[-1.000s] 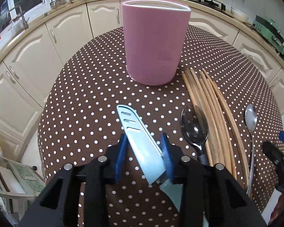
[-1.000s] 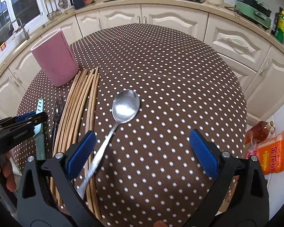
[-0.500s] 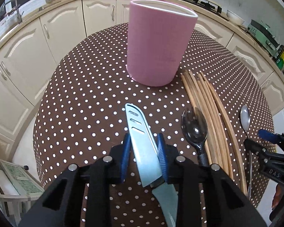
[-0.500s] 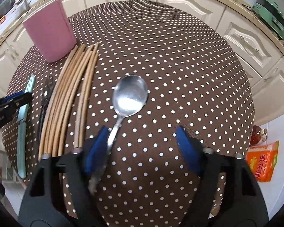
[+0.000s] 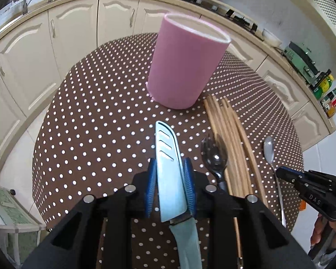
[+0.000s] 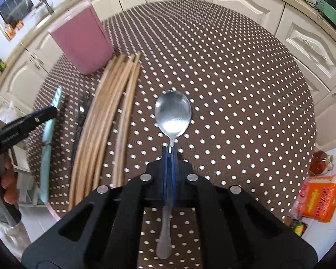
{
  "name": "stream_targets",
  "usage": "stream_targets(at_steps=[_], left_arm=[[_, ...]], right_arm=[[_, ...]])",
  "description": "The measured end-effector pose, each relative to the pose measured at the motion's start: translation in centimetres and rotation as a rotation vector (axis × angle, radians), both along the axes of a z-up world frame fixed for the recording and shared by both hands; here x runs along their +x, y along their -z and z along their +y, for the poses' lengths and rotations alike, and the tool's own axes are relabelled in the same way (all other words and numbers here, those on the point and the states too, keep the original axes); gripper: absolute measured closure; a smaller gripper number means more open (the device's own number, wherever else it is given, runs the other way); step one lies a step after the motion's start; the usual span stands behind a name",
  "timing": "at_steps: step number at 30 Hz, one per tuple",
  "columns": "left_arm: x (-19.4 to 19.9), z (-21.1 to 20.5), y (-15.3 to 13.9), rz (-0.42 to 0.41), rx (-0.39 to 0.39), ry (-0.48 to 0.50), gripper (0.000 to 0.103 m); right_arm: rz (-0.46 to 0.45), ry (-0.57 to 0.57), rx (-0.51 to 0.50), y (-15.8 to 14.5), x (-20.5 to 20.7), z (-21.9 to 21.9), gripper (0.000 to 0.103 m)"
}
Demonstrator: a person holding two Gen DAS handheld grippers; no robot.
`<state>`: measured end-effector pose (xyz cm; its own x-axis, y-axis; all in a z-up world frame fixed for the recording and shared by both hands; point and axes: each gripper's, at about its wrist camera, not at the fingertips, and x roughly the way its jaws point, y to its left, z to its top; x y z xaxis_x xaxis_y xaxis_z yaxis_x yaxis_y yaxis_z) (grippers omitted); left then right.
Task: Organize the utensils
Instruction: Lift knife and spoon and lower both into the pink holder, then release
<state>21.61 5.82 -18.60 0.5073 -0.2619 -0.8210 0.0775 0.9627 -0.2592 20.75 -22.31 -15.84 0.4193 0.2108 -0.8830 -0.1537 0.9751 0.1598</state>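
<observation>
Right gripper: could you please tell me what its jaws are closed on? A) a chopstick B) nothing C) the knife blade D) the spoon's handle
D: the right gripper is shut on the thin handle of the spoon, just below its bowl, with the handle end showing behind the pads.

Tablecloth left of the pink cup is bare, easy pass. Right side blocked w/ chopsticks, fork packed close.

Cream cabinets, gas hob, orange packet on the floor.
</observation>
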Motion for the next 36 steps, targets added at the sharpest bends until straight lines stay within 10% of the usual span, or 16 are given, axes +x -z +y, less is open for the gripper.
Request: stream_targets(at_steps=[14, 18, 25, 36], left_arm=[[-1.4, -1.5, -2.7, -0.077, 0.03, 0.029, 0.08], [-1.3, -1.5, -2.6, -0.071, 0.024, 0.032, 0.08], [-1.5, -1.1, -2.7, -0.08, 0.02, 0.042, 0.08], [-2.6, -1.0, -4.6, -0.166, -0.031, 0.073, 0.08]], right_arm=[[0.048, 0.011, -0.082, -1.3, 0.6, -1.2, 0.097], [0.077, 0.0, -0.094, -0.2, 0.7, -0.6, 0.06], [0.039, -0.017, -0.171, 0.4, 1.0, 0.2, 0.096], [-0.133, -0.027, 0.007, -2.8, -0.4, 0.8, 0.099]])
